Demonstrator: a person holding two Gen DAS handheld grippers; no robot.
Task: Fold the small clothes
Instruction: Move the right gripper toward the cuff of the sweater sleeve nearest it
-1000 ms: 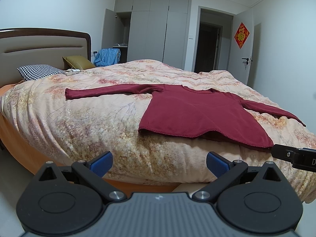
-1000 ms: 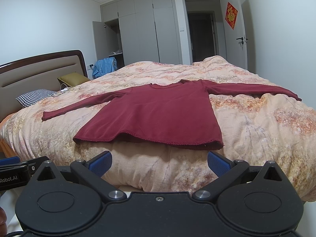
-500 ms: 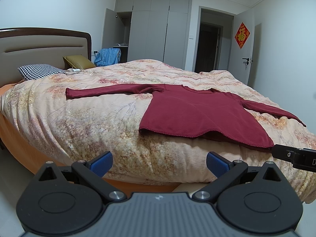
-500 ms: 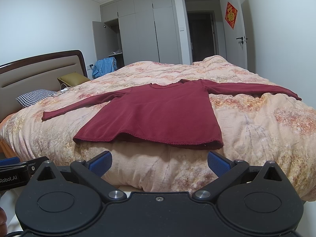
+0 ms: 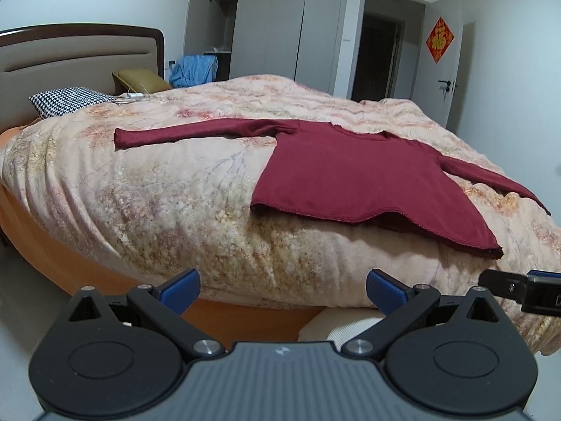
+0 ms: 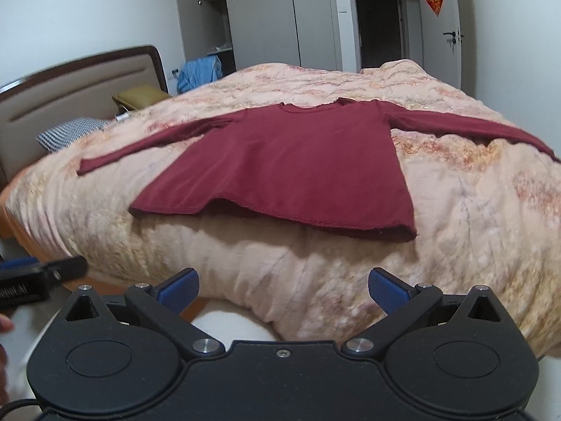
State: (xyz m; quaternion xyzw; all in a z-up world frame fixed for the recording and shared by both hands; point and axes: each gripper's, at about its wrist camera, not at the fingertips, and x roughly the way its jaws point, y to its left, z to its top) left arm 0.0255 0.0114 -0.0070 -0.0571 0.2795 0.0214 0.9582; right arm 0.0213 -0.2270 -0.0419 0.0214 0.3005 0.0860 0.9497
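A dark red long-sleeved top [image 5: 354,179] lies spread flat on the bed's floral quilt [image 5: 168,207], front side down or up I cannot tell, its neckline toward the far side and its hem [image 6: 280,215] at the near edge of the mattress. Both sleeves are stretched out — one reaching left toward the headboard [image 5: 70,56], the other trailing off to the right. The left gripper [image 5: 282,289] hangs low in front of the bed, its blue-padded jaws spread wide with nothing between them, well short of the cloth. The right gripper [image 6: 283,289] sits just the same — jaws wide apart, empty, near the hem but not touching it. Each tool's tip shows at the edge of the other's view. Up by the headboard rest a houndstooth pillow [image 5: 66,100] and an olive cushion [image 5: 140,79]; beyond them something blue [image 5: 194,70] is heaped near an open wardrobe door [image 5: 196,24].
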